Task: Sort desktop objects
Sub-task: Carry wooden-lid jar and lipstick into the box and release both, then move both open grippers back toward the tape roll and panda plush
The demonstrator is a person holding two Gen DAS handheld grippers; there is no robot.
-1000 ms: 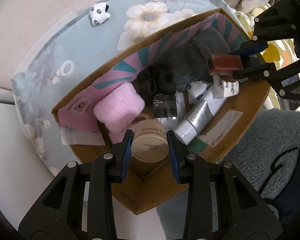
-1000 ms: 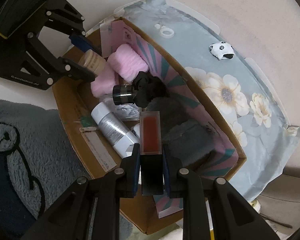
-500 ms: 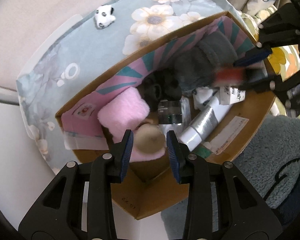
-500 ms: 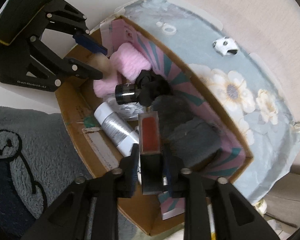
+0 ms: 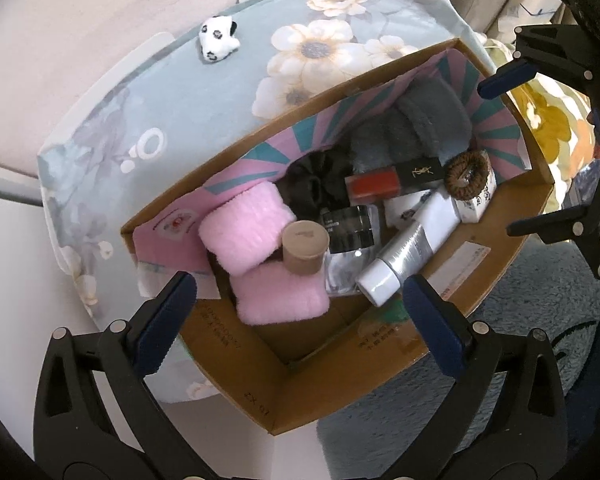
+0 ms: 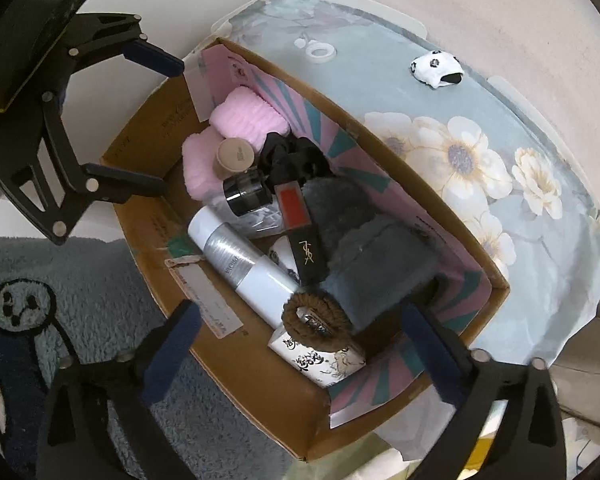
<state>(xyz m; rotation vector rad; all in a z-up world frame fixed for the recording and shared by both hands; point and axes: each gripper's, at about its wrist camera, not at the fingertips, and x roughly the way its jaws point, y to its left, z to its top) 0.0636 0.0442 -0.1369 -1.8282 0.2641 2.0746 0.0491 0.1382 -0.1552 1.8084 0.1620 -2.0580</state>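
Observation:
A cardboard box (image 5: 512, 236) (image 6: 140, 216) holds the sorted items. A tan round jar (image 5: 305, 247) (image 6: 233, 157) stands against pink towels (image 5: 244, 236) (image 6: 244, 118). A red and black lip gloss tube (image 5: 396, 179) (image 6: 302, 229) lies on a grey fluffy cloth (image 5: 416, 120) (image 6: 376, 272). A silver-white bottle (image 5: 408, 252) (image 6: 240, 264), a black-lidded jar (image 5: 350, 226) (image 6: 248, 194) and a brown hair tie (image 5: 466, 174) (image 6: 316, 320) lie beside them. My left gripper (image 5: 300, 320) (image 6: 160, 124) is open and empty above the box's near corner. My right gripper (image 6: 296, 352) (image 5: 512, 152) is open and empty above the other end.
A floral blue cloth (image 5: 204, 92) (image 6: 480, 128) lies behind the box, with a small panda figure (image 5: 219, 39) (image 6: 437, 67) and a white ring (image 5: 152, 143) (image 6: 320, 53) on it. A grey plush rug (image 5: 520, 320) (image 6: 80, 280) lies beside the box.
My left gripper opened and dropped the tan jar into the box. My right gripper opened and left the lip gloss tube on the grey cloth. Both pulled back.

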